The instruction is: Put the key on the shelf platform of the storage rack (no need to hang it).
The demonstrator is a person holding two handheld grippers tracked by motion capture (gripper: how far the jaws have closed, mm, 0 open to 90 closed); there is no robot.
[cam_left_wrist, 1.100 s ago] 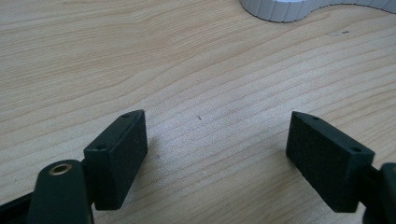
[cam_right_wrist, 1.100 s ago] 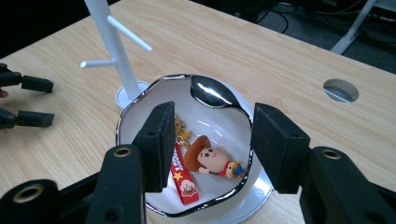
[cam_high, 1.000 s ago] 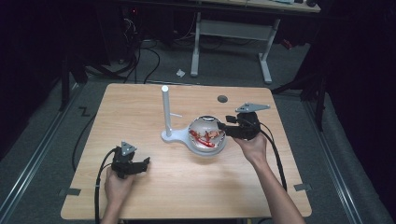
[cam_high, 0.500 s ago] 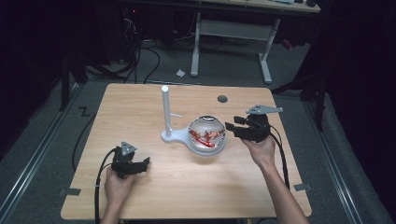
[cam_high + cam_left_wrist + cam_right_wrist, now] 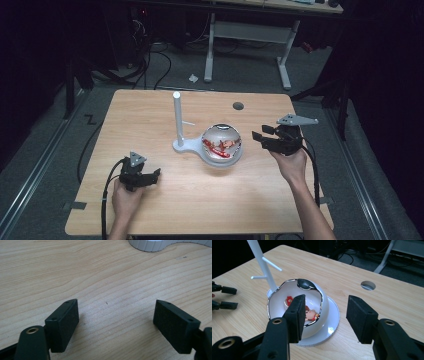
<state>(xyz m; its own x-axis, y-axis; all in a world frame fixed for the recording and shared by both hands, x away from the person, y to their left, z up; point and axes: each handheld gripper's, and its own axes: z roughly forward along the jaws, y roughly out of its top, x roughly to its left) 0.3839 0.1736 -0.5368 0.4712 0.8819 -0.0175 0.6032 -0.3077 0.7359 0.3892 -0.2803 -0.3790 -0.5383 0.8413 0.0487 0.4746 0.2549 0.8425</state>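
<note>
A white cup (image 5: pixel 221 144) with a silvery rim and a red cartoon figure inside lies on its side on the round white base (image 5: pixel 184 147) of a peg stand. The stand's post (image 5: pixel 176 117) rises just left of the cup. In the right gripper view the cup (image 5: pixel 294 305) opens toward the camera. My right gripper (image 5: pixel 260 140) is open just right of the cup, apart from it, and its jaws (image 5: pixel 328 315) hold nothing. My left gripper (image 5: pixel 154 175) is open low over bare wood near the front left, with nothing between its jaws (image 5: pixel 115 320).
The wooden table (image 5: pixel 150 115) has a round cable hole (image 5: pixel 238 106) at the back right. The stand's base edge (image 5: pixel 150 245) lies just beyond the left gripper. Two thin pegs (image 5: pixel 272 263) stick out from the post. Cables trail from both grippers toward the front edge.
My right gripper has drawn back to the right, away from the cup it was up against. The cup stays on the stand's base. The left gripper has not moved.
</note>
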